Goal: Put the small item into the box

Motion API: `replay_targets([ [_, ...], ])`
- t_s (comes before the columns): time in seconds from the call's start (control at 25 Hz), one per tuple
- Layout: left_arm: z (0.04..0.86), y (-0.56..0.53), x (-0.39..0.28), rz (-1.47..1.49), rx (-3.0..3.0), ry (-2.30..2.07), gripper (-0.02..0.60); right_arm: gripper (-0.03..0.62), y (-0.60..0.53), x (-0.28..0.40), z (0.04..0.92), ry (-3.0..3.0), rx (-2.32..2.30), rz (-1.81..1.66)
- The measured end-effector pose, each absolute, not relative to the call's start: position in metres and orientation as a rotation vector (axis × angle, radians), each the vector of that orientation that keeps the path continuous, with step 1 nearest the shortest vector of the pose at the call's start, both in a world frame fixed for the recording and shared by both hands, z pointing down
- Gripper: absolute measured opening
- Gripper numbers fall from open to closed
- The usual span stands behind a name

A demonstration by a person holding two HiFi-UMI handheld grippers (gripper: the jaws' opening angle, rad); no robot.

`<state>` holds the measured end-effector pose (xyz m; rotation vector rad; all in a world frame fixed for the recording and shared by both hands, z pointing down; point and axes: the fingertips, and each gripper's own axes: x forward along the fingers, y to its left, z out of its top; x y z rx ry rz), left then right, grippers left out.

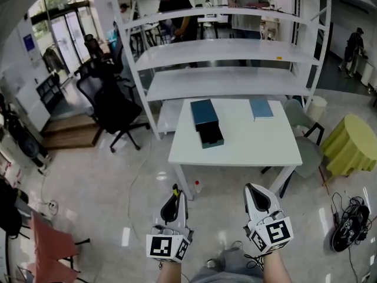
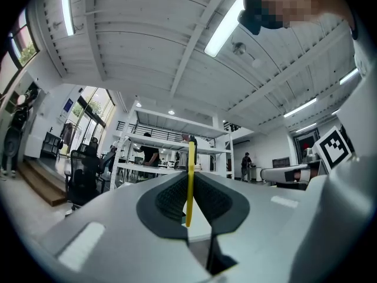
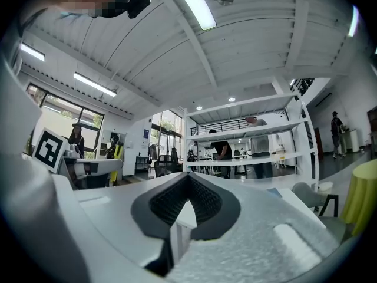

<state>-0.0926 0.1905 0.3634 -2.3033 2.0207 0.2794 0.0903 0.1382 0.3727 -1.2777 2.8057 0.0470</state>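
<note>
Left gripper [image 1: 174, 197] fingers pinching thin yellow strip [image 2: 189, 175]; right gripper [image 1: 254, 191] fingers closed, empty. Box [image 1: 204, 114] on desk [image 1: 247, 143], well apart from both.

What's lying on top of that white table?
A teal box sits near the back edge, a darker box just in front, and a flat teal piece to the right. Anything beneath them is covered.
</note>
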Motion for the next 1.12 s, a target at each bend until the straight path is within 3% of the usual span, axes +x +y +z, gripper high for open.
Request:
replay_targets([
  [1.12,0.342,0.016,-0.098,0.323,-2.213,2.086,0.041,0.002,-0.052,0.055,0.353,2.895,-1.054,0.093],
])
